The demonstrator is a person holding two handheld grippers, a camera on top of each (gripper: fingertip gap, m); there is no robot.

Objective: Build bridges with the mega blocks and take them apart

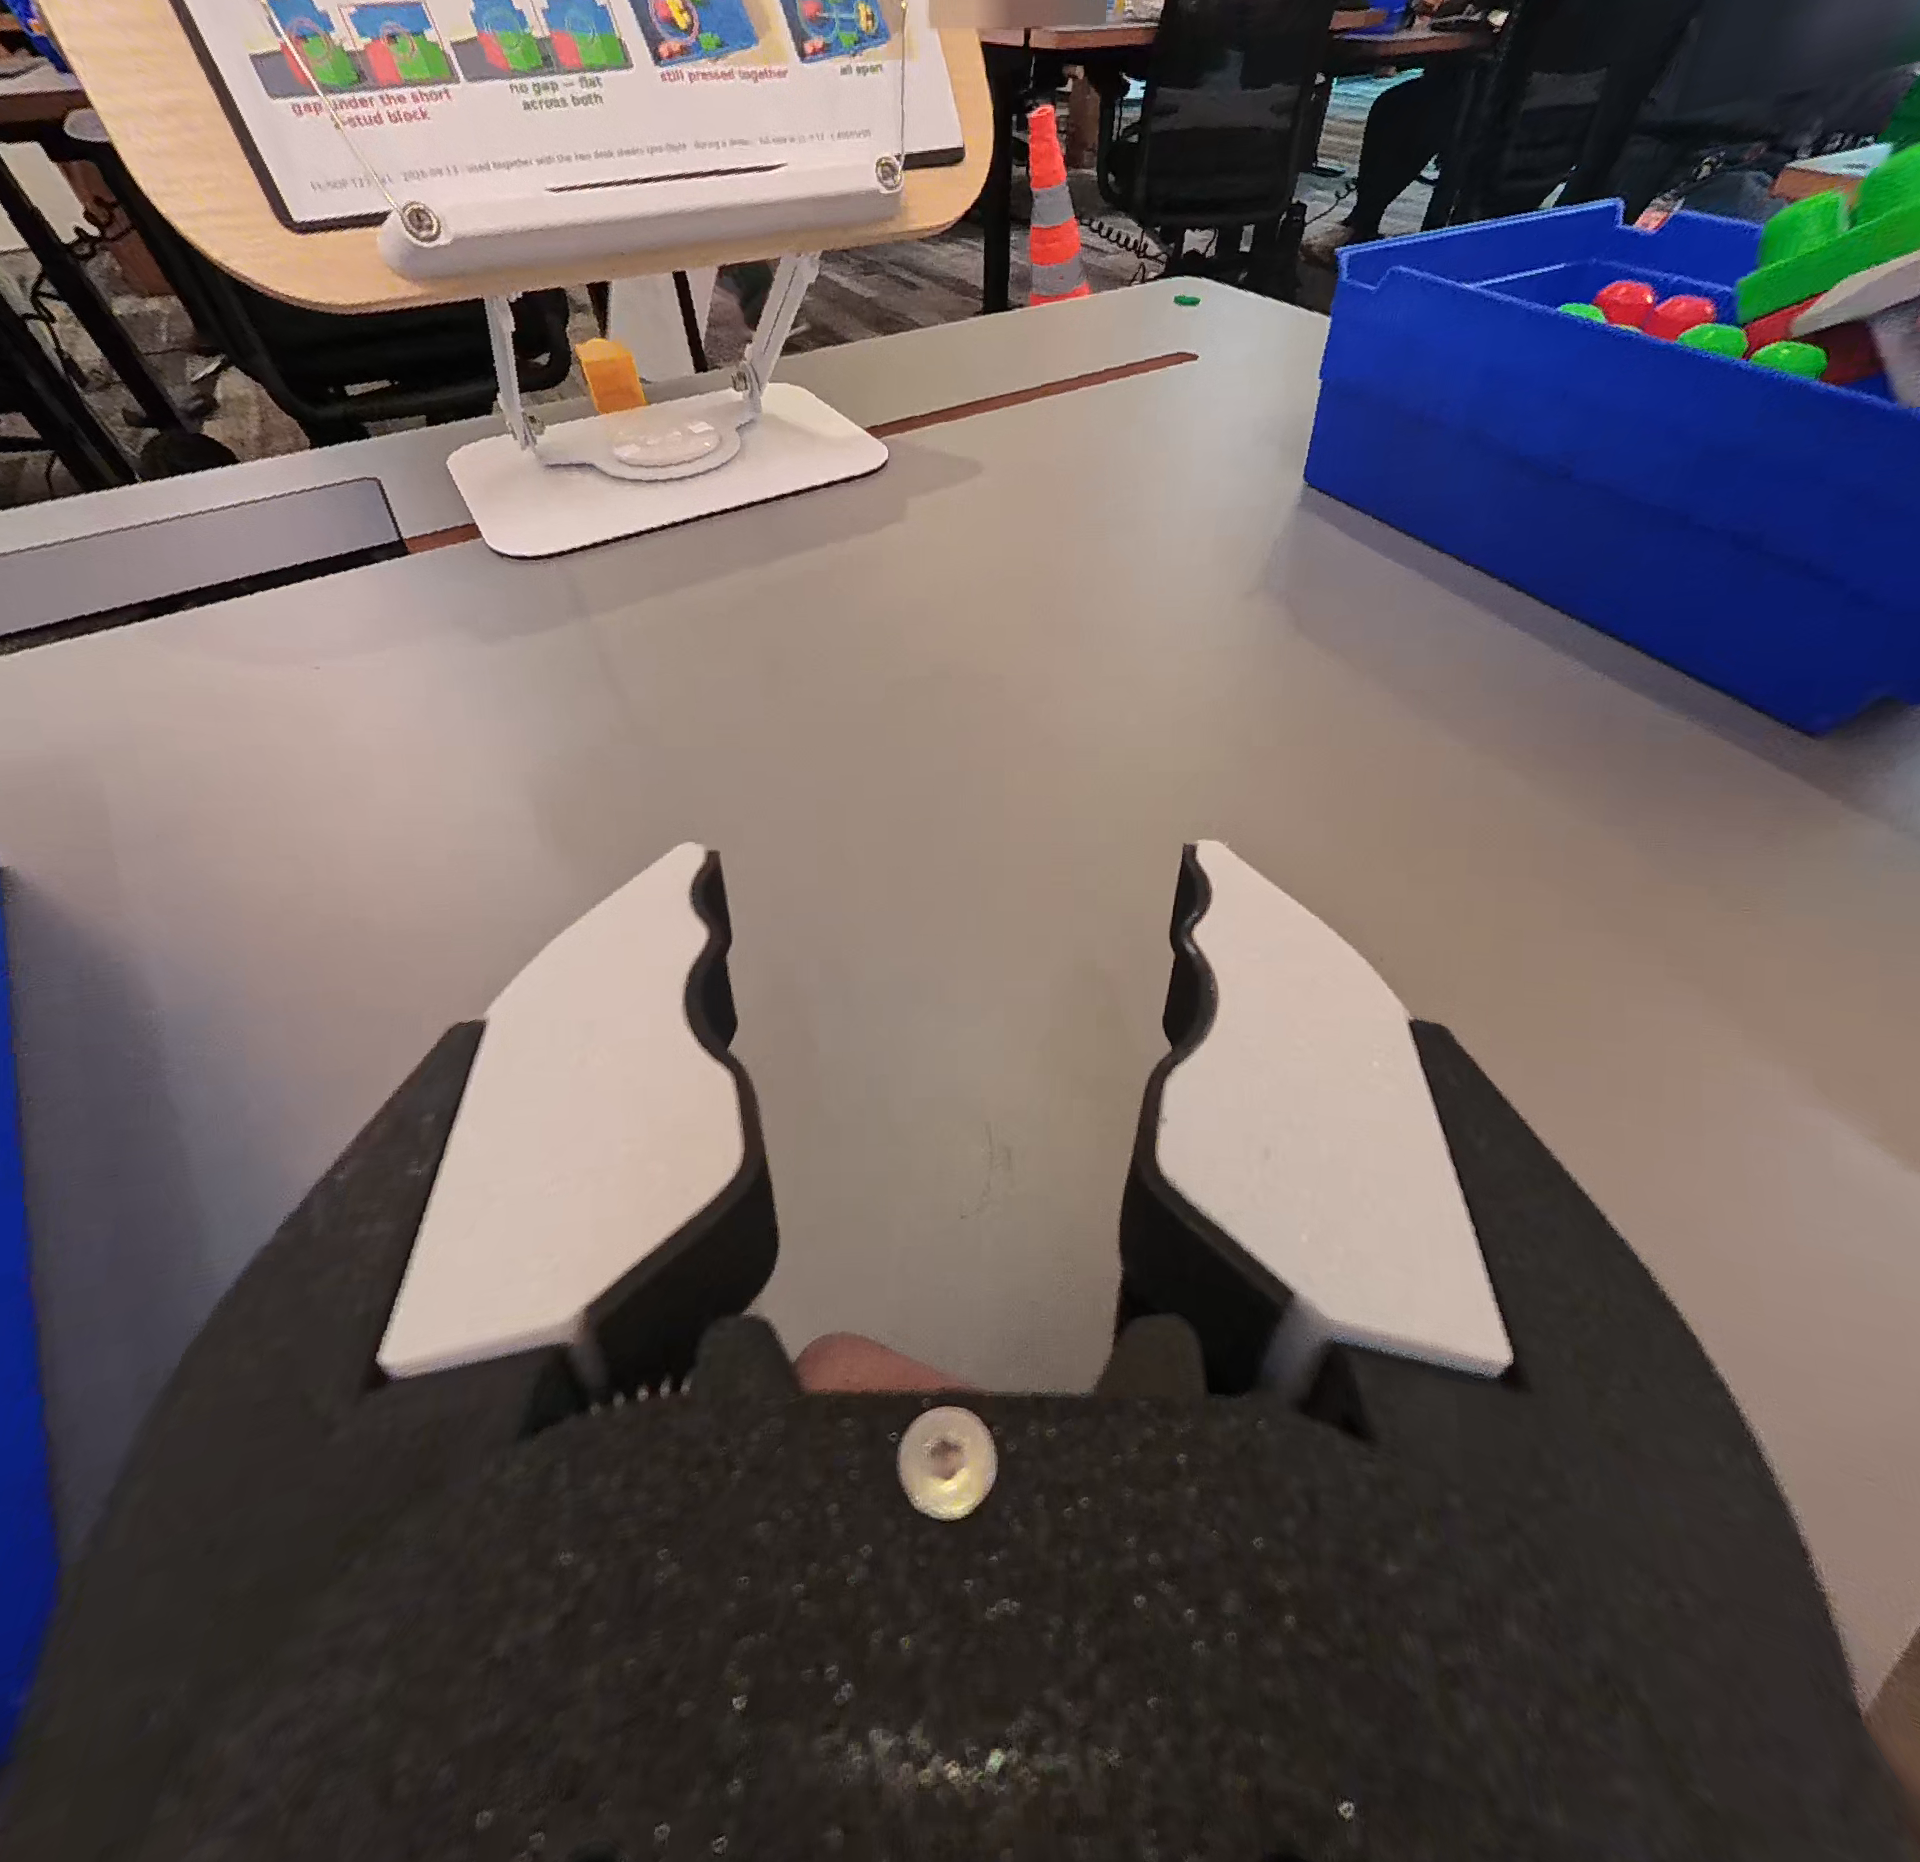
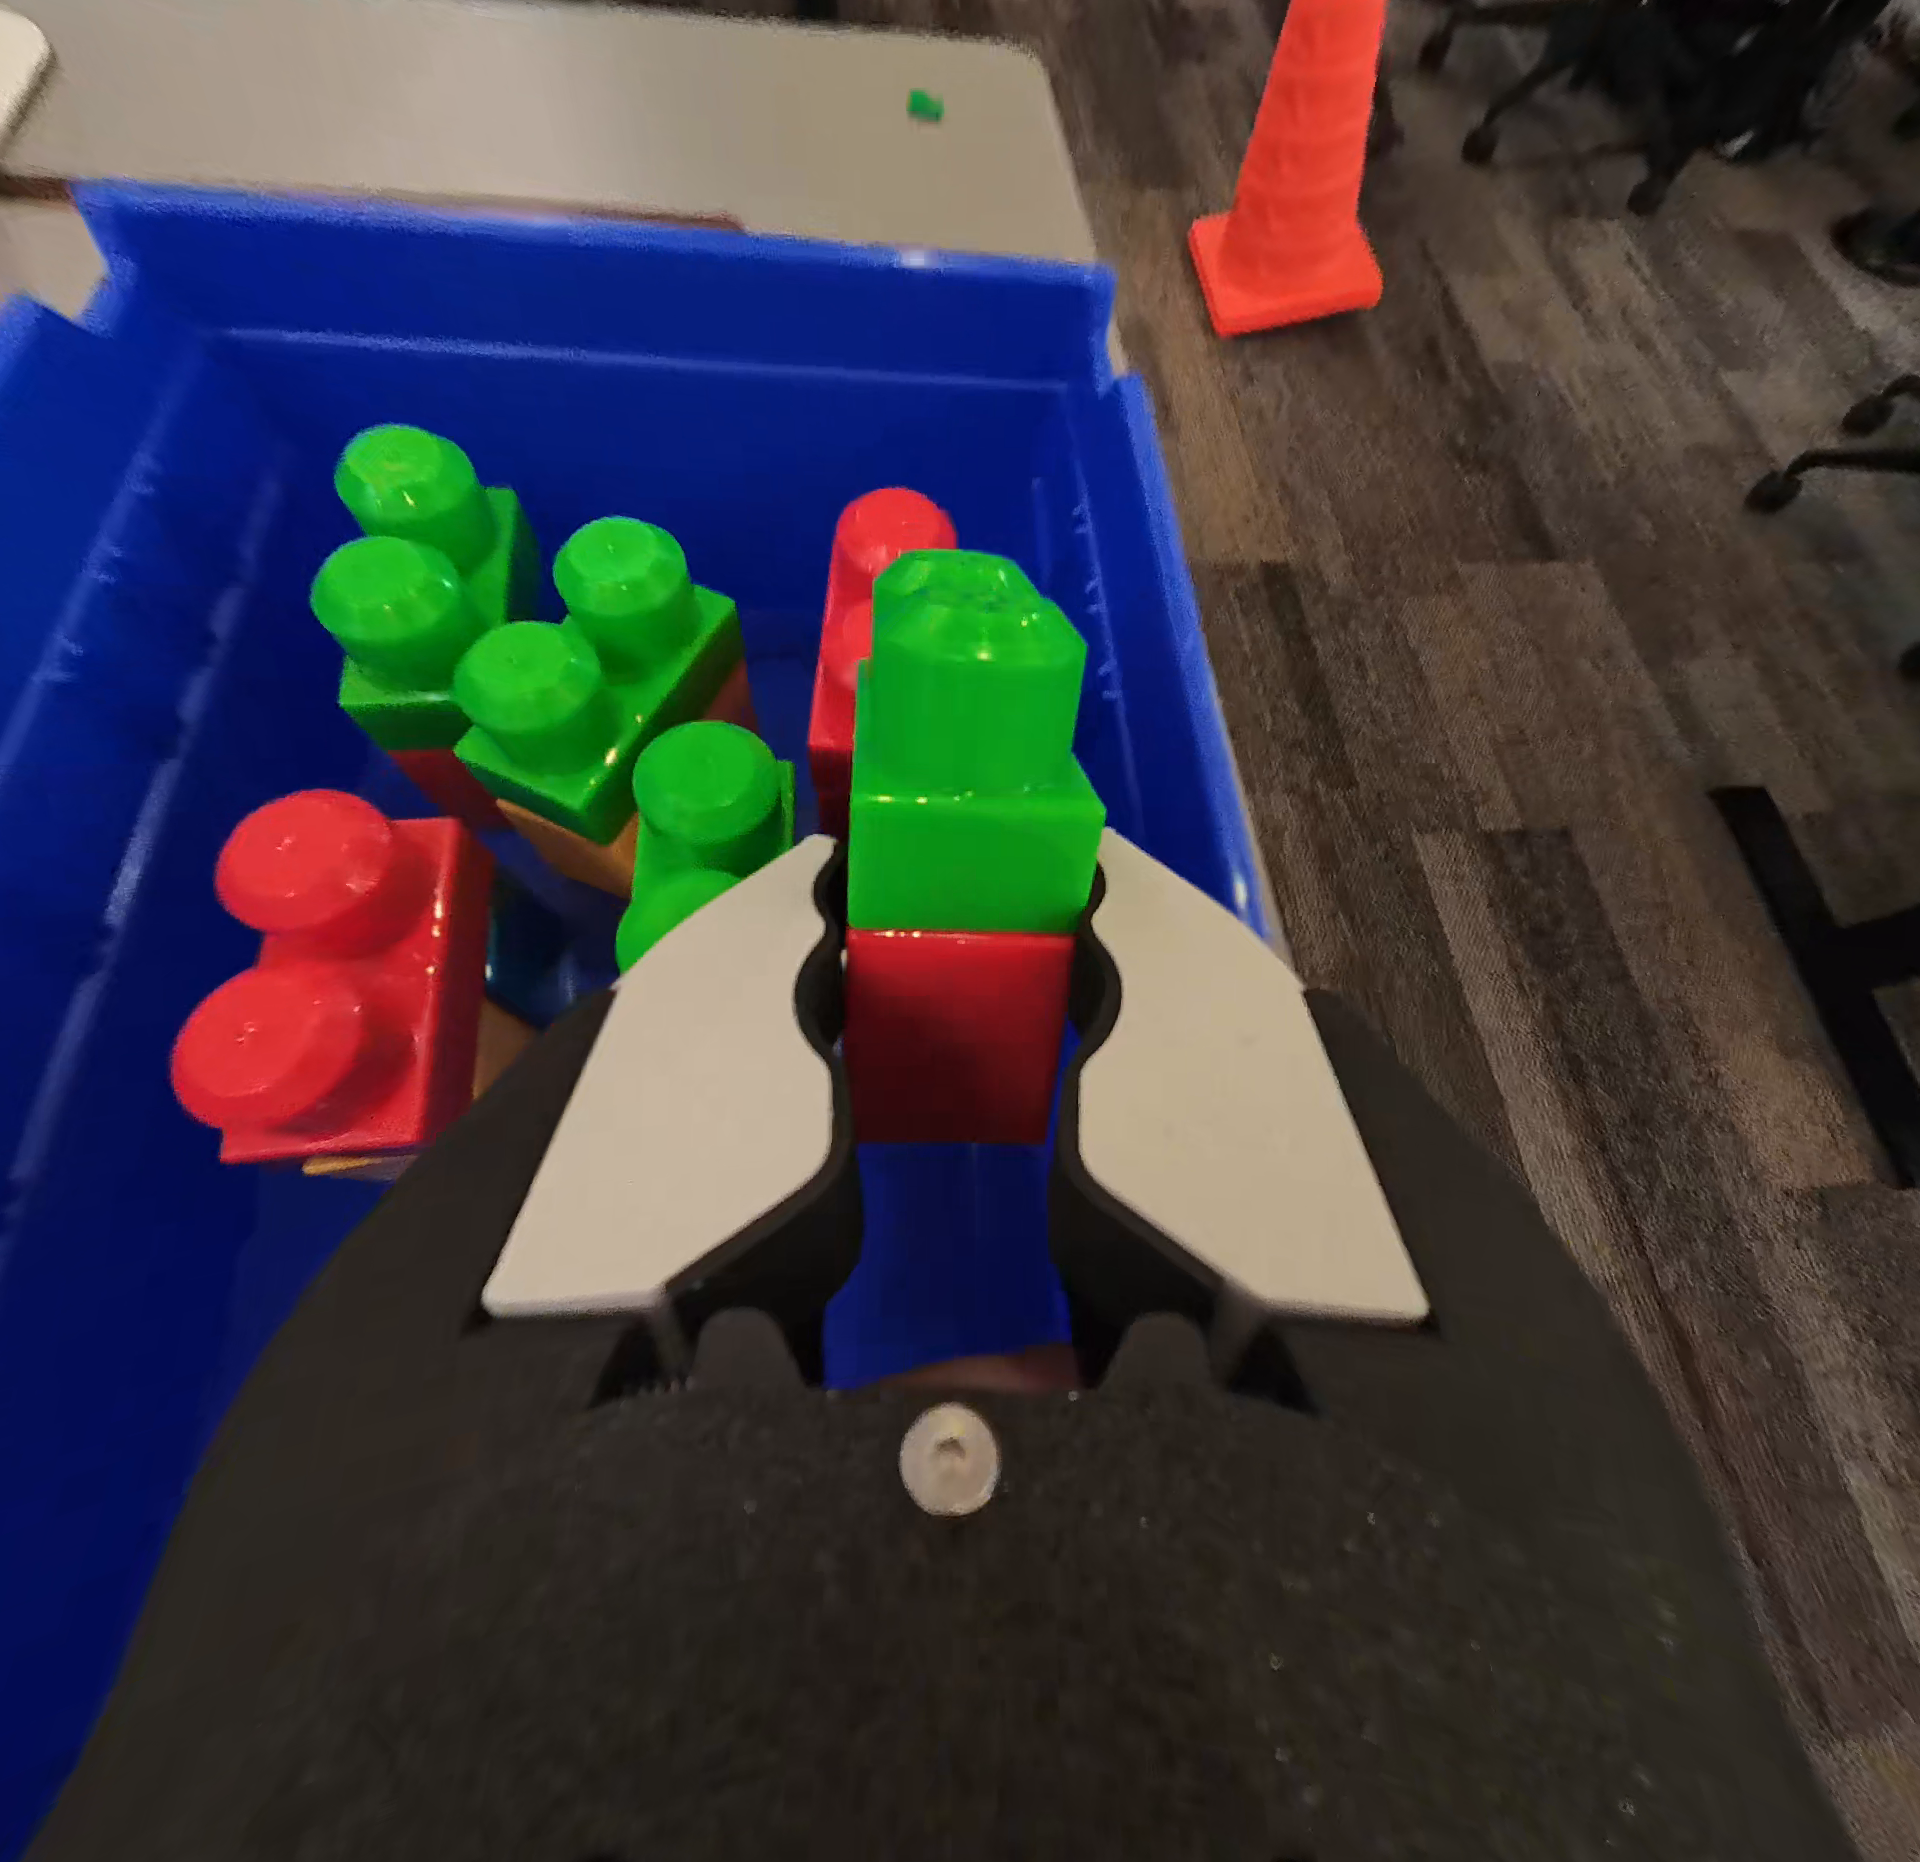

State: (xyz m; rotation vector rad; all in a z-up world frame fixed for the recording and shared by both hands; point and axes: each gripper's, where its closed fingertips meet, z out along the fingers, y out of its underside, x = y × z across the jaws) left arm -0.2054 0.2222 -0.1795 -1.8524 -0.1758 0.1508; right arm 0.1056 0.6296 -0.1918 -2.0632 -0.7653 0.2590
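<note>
Left wrist view first: the left tool (image 1: 951, 882) hangs over the bare grey surface (image 1: 935, 732) with its two fingers spread wide and nothing between them. Ahead stands one white stand (image 1: 665, 462) carrying an instruction sheet (image 1: 582, 77), with a small orange block (image 1: 611, 376) behind its base. Off to the right sits the blue bin (image 1: 1579, 482), and over its far corner the right tool shows only as a blurred sliver with green blocks. One orange cone (image 1: 1051, 214) stands on the floor beyond the surface. Over to the right wrist view, and here is what the other camera misses: the right tool (image 2: 961, 877) is clamped on a block stack (image 2: 966, 877), green piece on top, red piece beneath, both fingers pressed against its sides, held above the bin (image 2: 623, 306) at its right wall. Inside the bin, count them: three green blocks (image 2: 608, 690), two of them two-stud pieces side by side and a third partly hidden behind the left finger, plus two red blocks (image 2: 332, 981), one front left, one behind the held stack. The same cone (image 2: 1299, 160) stands on the carpet (image 2: 1507, 773) to the right.
</note>
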